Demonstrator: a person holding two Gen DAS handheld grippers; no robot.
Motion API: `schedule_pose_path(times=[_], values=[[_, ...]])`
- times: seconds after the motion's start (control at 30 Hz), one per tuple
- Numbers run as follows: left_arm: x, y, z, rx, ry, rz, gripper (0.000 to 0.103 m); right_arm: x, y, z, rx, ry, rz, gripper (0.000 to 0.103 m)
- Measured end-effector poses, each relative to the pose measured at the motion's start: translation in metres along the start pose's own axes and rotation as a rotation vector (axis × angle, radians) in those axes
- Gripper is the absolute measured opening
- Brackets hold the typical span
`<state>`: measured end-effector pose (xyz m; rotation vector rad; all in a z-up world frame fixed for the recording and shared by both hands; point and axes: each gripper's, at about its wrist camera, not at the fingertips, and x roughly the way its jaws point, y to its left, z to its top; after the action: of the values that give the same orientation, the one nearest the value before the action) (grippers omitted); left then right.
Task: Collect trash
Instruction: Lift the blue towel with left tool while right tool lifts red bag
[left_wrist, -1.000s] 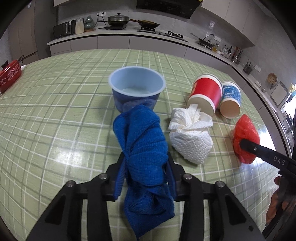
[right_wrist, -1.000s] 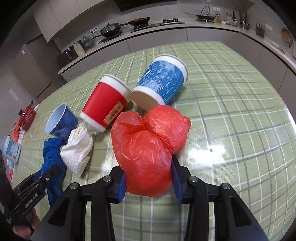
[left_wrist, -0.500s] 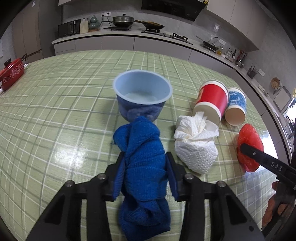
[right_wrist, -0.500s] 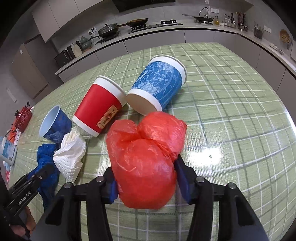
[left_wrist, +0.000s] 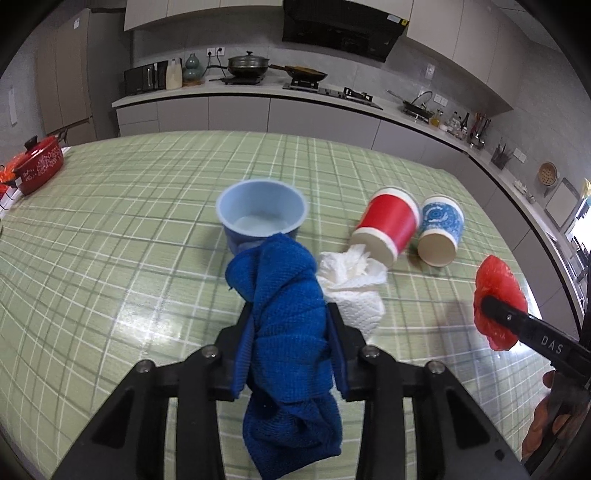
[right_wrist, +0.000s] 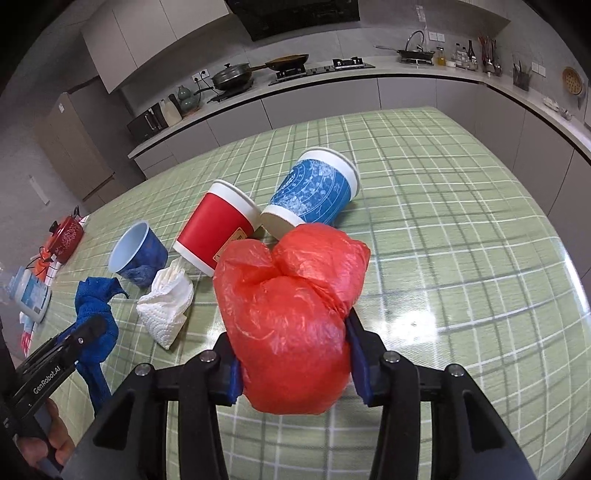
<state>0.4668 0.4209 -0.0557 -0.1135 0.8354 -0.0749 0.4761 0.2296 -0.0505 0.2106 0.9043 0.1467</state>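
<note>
My left gripper (left_wrist: 290, 314) is closing its jaws on a bunched blue cloth (left_wrist: 284, 291), which hangs off the green checked table (left_wrist: 110, 229). My right gripper (right_wrist: 291, 347) is also closing, and it squeezes a crumpled red plastic bag (right_wrist: 291, 295) held above the table. Between the two lies a crumpled white paper towel (left_wrist: 354, 291). Behind the towel a red paper cup (left_wrist: 388, 225) and a blue patterned paper cup (left_wrist: 441, 229) lie on their sides, touching. A light blue plastic cup (left_wrist: 262, 218) stands upright just beyond the cloth.
A red lidded pot (left_wrist: 37, 164) sits at the table's far left edge. A white packet (right_wrist: 33, 295) lies near the left edge in the right wrist view. A kitchen counter (left_wrist: 258, 96) with pans runs behind the table. A hand (right_wrist: 40, 443) grips the left tool.
Both grippers have risen, lifting the blue cloth and the red bag higher off the table. The cups and the paper towel have stayed in place.
</note>
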Motion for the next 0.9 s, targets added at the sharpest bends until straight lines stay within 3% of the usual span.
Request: schedule_pose_path(times=[0.4, 0.7, 0.9], values=[[-0.023, -0.103, -0.029, 0.037, -0.033, -0.025, 0.038, -0.065, -0.086, -0.02, 0.012, -0.035, 0.008, 0.048], [-0.027, -0.194, -0.041, 0.177, -0.025, -0.182, 0.038, -0.131, -0.167, -0.047, 0.139, -0.105, -0.105, 0.048], [-0.024, -0.237, -0.058, 0.213, 0.01, -0.273, 0.038, -0.163, -0.215, -0.081, 0.235, -0.095, -0.184, 0.048]])
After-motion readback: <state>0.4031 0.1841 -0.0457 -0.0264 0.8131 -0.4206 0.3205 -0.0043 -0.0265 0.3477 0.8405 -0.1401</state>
